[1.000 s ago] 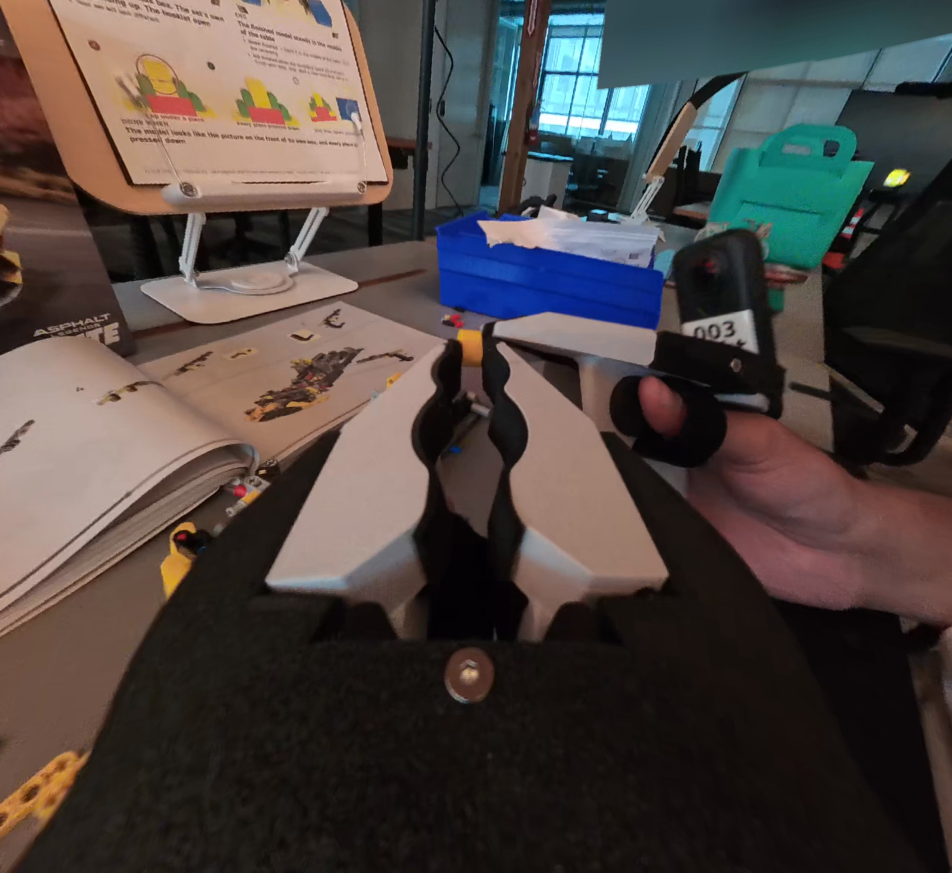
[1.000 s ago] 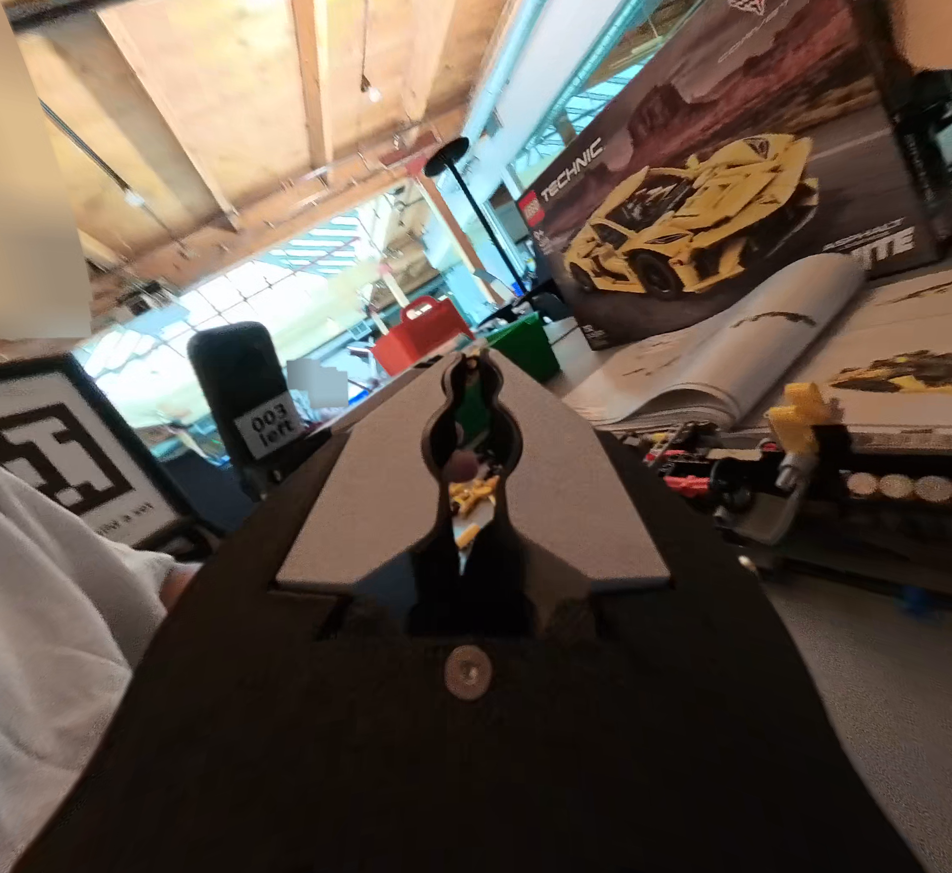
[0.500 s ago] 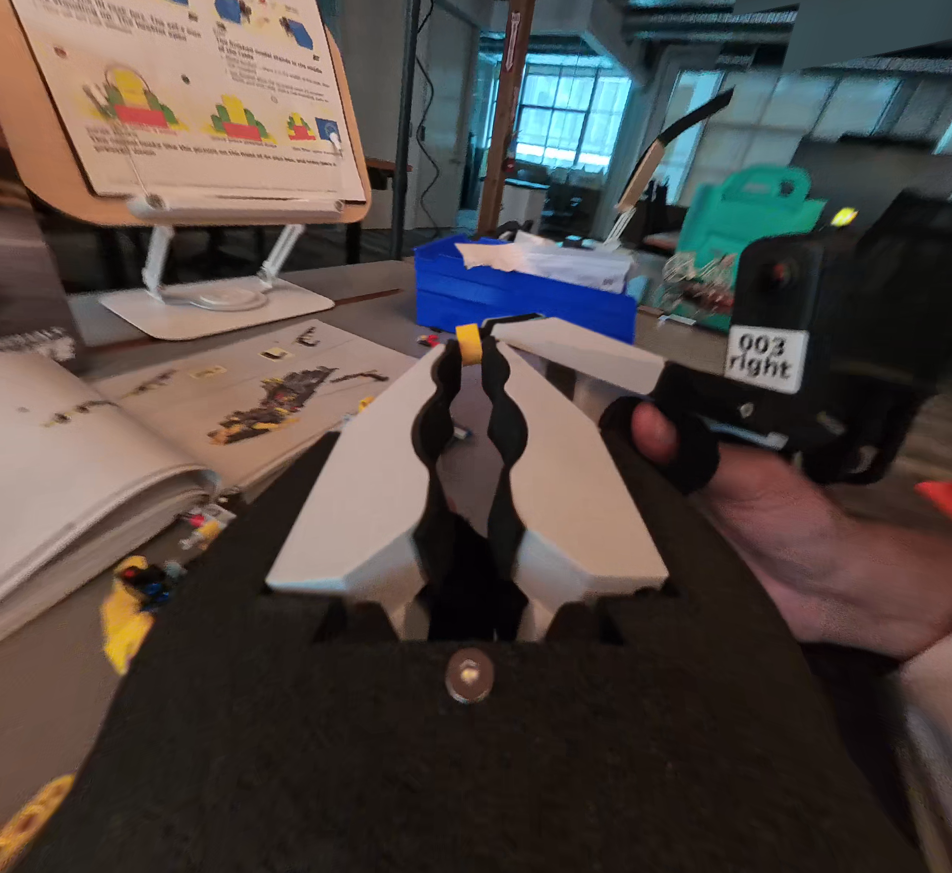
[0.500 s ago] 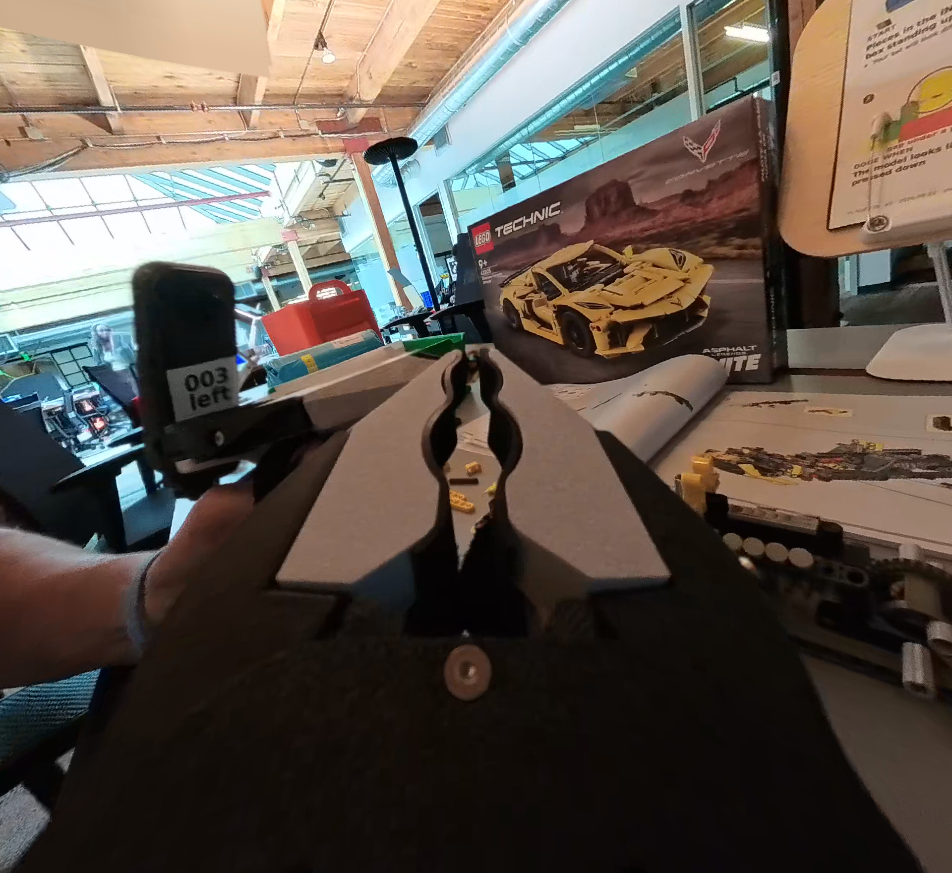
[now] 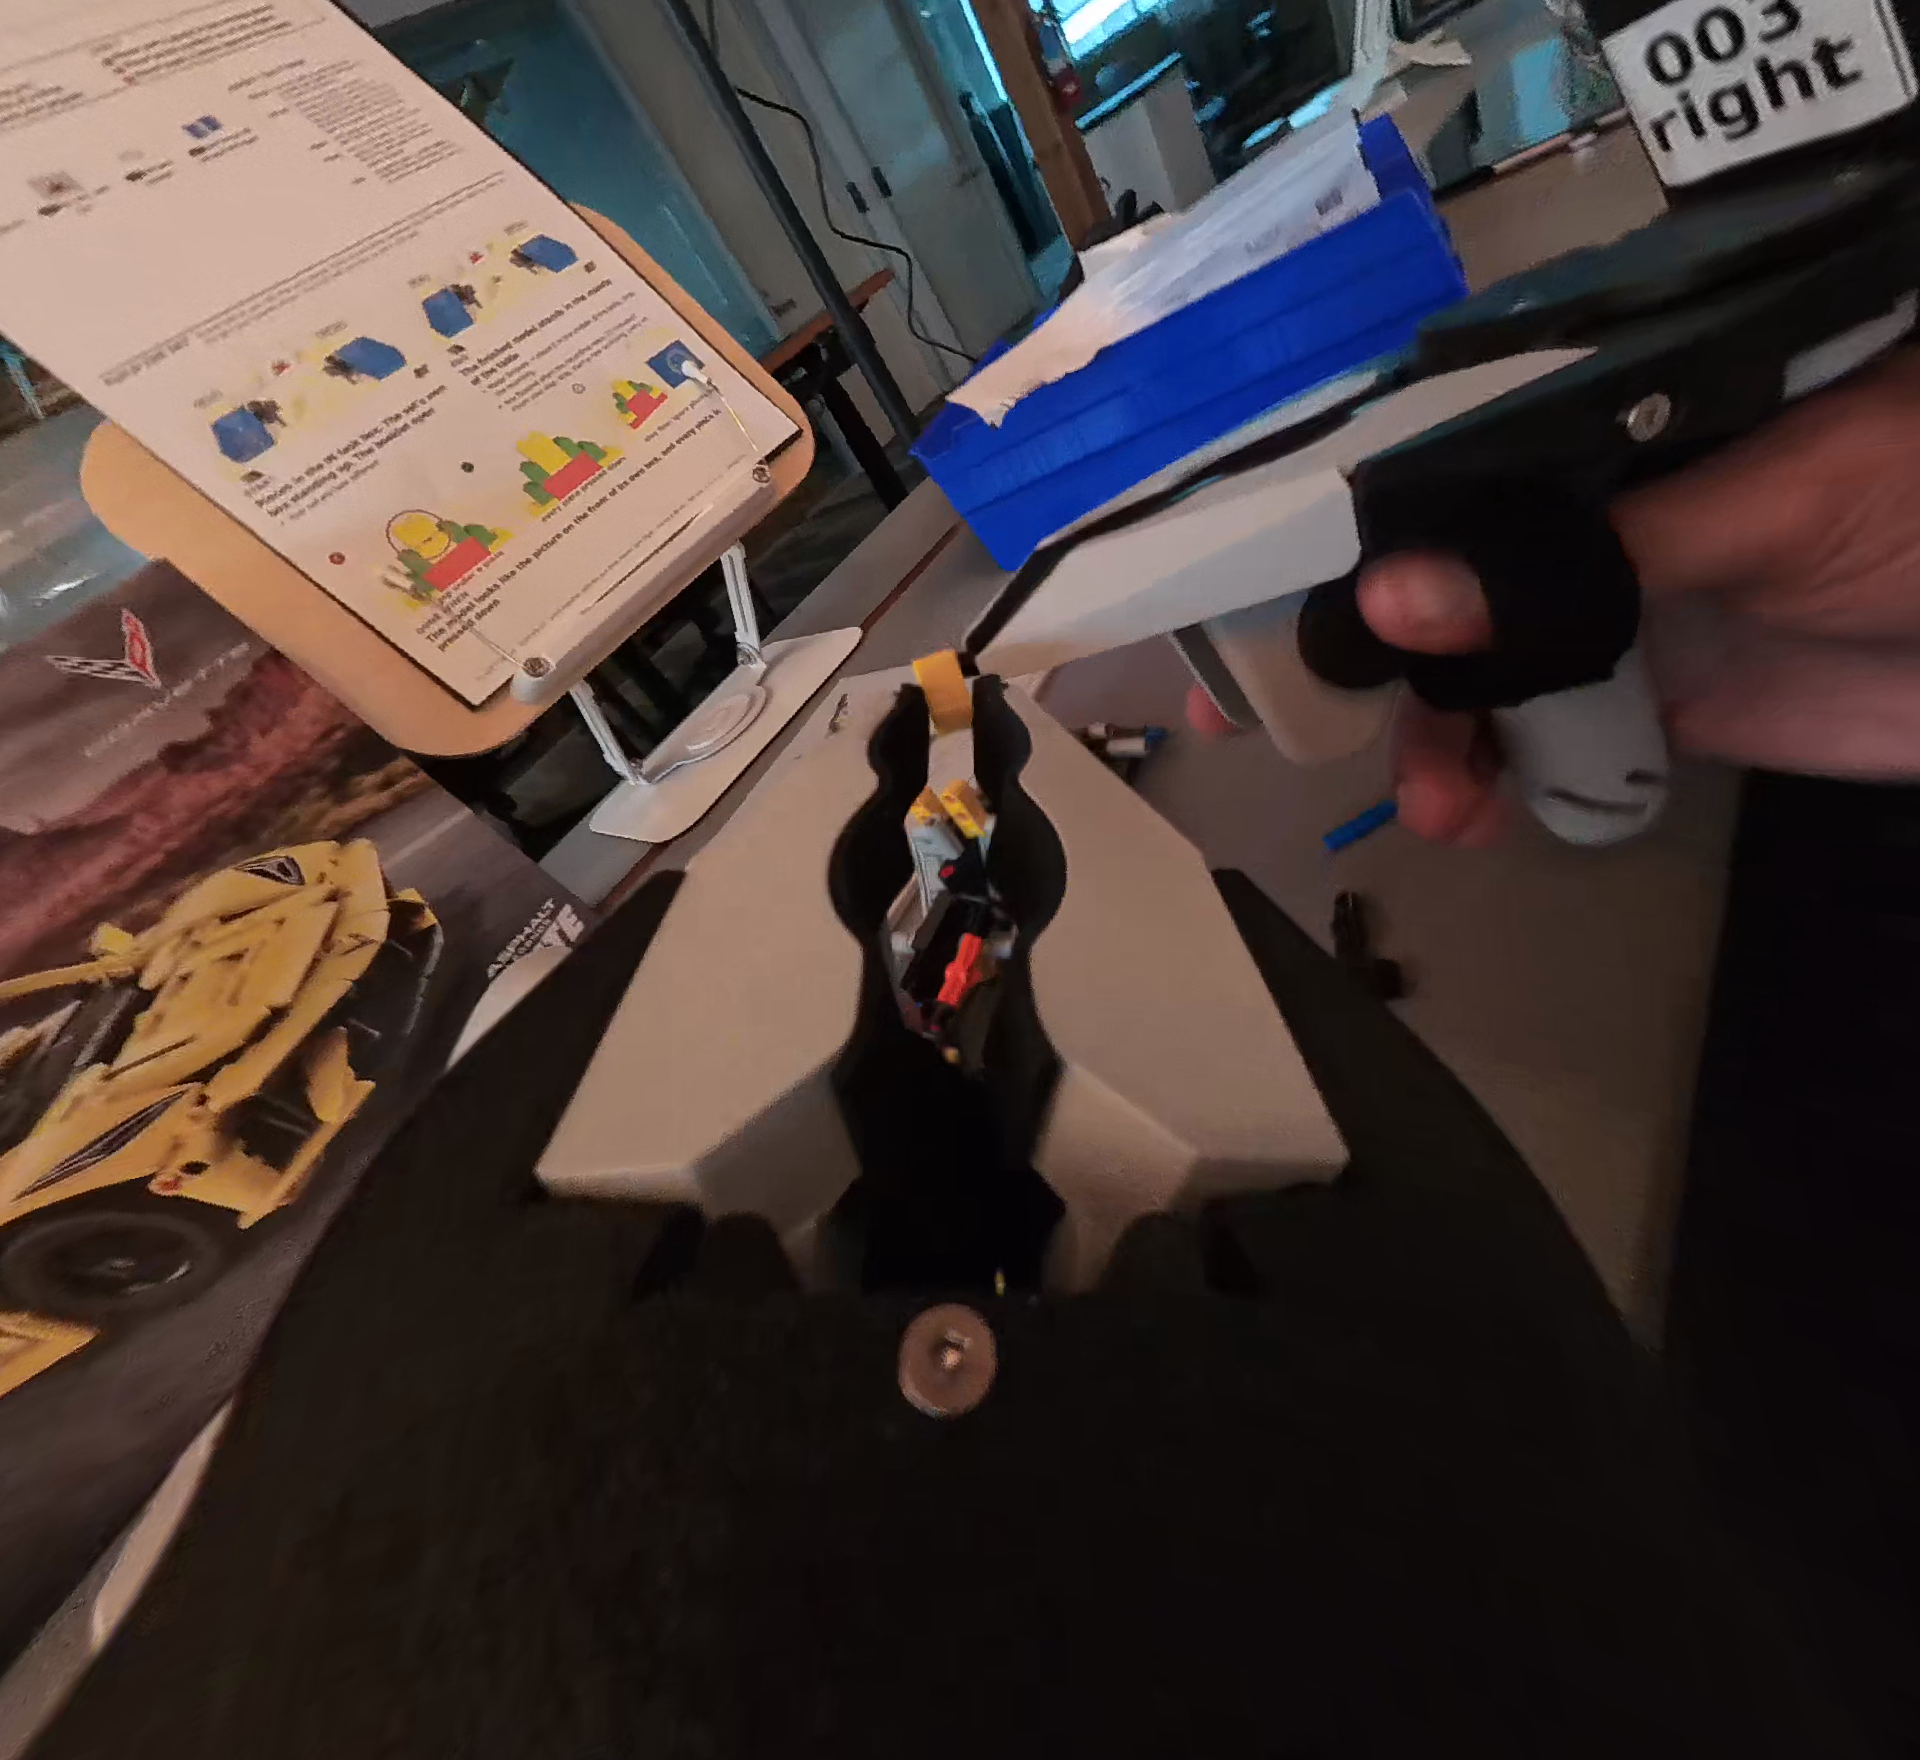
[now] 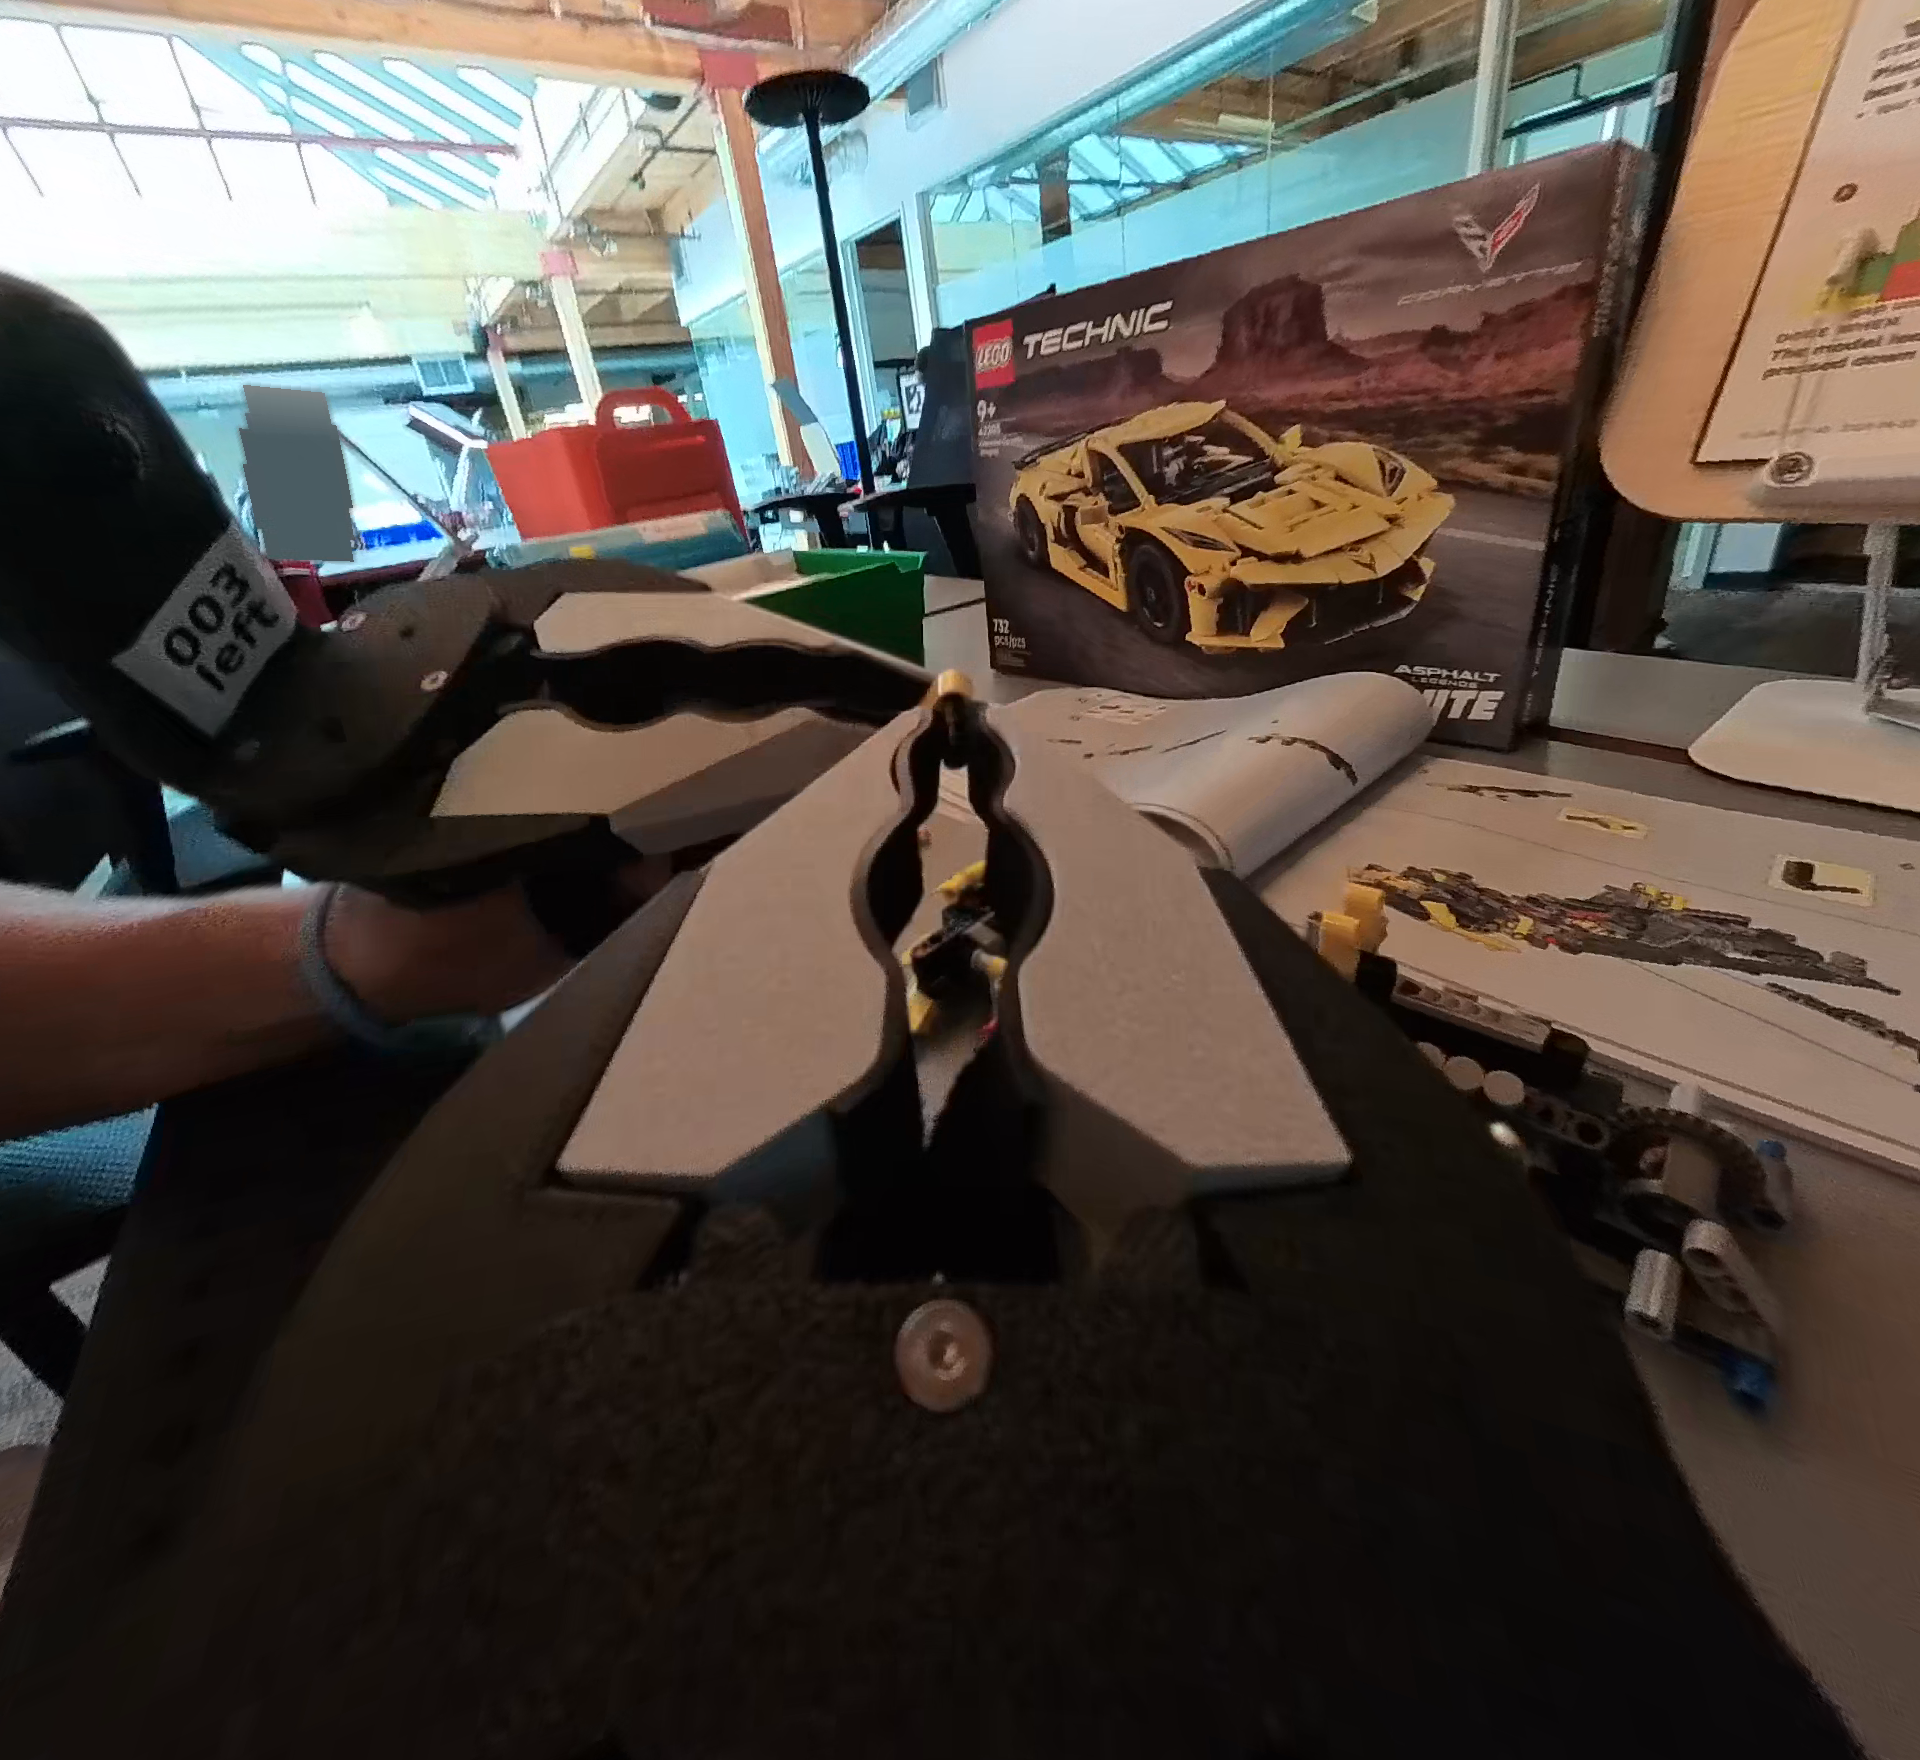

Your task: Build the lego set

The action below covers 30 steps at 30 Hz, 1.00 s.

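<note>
2 grippers meeting at 1 small yellow piece (image 5: 941, 694)
Left gripper (image 5: 945, 708) is pinching the smooth round piece between wavy grey fingers; right gripper (image 6: 951, 718) is nearly closed beside it, grip unclear

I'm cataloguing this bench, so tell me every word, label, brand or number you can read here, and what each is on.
I name the bearers, not their wording.
White tag on the right gripper: sharp print.
Other white tag on the left gripper: sharp print.
Set box: logo, headings, small figures, clear.
Instruction sheet on its stand: mostly blurred.
Open booklet: too small.
</note>
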Available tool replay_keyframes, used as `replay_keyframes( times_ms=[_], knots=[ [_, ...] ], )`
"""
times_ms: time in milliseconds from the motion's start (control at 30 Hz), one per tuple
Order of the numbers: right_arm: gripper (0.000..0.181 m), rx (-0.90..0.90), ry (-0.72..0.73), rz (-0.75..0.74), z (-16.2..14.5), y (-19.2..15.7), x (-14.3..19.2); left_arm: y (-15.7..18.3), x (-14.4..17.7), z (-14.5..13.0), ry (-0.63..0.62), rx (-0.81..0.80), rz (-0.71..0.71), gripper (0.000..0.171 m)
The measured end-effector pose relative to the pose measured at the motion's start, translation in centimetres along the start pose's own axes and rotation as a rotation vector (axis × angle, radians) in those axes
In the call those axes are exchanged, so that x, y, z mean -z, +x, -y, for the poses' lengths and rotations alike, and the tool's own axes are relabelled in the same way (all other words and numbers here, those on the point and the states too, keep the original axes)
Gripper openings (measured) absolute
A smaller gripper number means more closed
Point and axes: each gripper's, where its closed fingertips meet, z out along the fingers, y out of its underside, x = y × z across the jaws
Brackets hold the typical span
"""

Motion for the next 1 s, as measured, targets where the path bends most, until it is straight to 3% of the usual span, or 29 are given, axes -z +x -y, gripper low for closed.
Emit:
replay_keyframes(
  times_ms=[100,267,467,533,600,733,867,1000],
  knots=[
    [0.003,0.065,-0.042,0.003,-0.5,-0.3,-0.3,0.1,0.4,-0.6,-0.014,0.013,-0.064,0.006],
    [0.002,0.302,-0.152,-0.031,-1.6,-0.5,-0.5,0.3,0.8,-1.7,-0.07,-0.107,-0.138,0.006],
    [0.003,0.507,-0.26,-0.129,-2.6,0.1,-0.8,0.4,0.4,-2.9,-0.141,-0.096,-0.144,0.006],
    [0.003,0.553,-0.302,-0.162,-3.0,0.3,-0.8,0.4,0.4,-3.1,-0.161,-0.207,-0.092,0.006],
    [0.003,0.445,-0.298,-0.14,-3.2,0.3,-0.8,0.4,0.4,-3.2,-0.172,-0.317,-0.054,0.007],
    [0.002,0.065,-0.283,-0.042,-4.0,0.6,-0.7,0.6,0.2,-3.6,-0.19,-0.507,-0.007,0.007],
    [0.002,-0.193,-0.26,0.031,-4.1,0.7,-0.5,0.7,-0.1,-3.6,-0.201,-0.555,0.038,0.006],
    [0.002,-0.262,-0.252,0.056,-4.2,0.8,-0.5,0.6,-0.3,-3.7,-0.198,-0.548,0.048,0.006]
  ],
)
